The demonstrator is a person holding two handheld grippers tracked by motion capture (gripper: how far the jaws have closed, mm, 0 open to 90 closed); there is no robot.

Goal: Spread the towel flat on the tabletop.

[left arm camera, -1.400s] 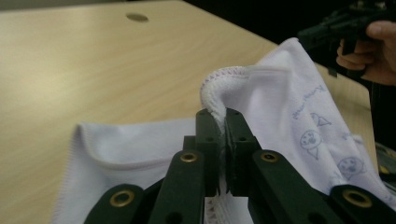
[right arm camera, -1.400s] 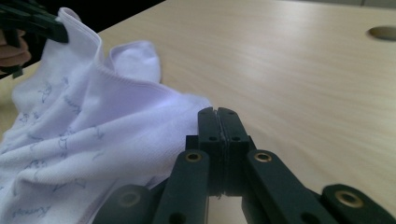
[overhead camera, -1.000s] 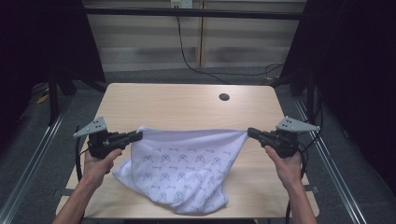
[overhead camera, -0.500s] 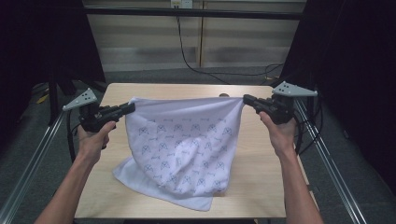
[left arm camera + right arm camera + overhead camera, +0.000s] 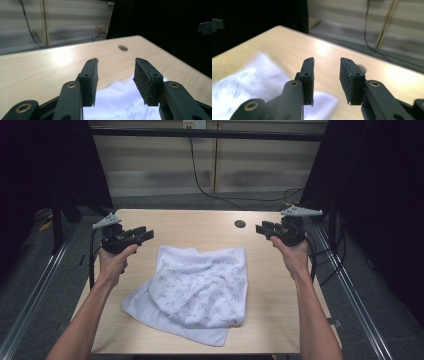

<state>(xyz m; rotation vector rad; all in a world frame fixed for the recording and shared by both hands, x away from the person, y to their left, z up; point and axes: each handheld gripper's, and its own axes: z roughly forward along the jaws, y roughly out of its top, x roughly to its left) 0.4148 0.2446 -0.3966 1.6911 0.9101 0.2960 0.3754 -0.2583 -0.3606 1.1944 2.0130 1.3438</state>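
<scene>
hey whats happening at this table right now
A person is holding a pair of tongs in each hand over a wooden table. A white patterned towel lies rumpled in a loose heap in the middle of the table, with nothing gripping it. The left tongs and the right tongs are held above the far corners of the towel, one on each side. Both gripper views show the jaws apart with nothing between them.

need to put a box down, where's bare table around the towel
Bare wood runs along the far edge of the table, between the towel and the small hole. A strip is free on the right, beside the towel. The middle and near left are crowded with cloth.
</scene>
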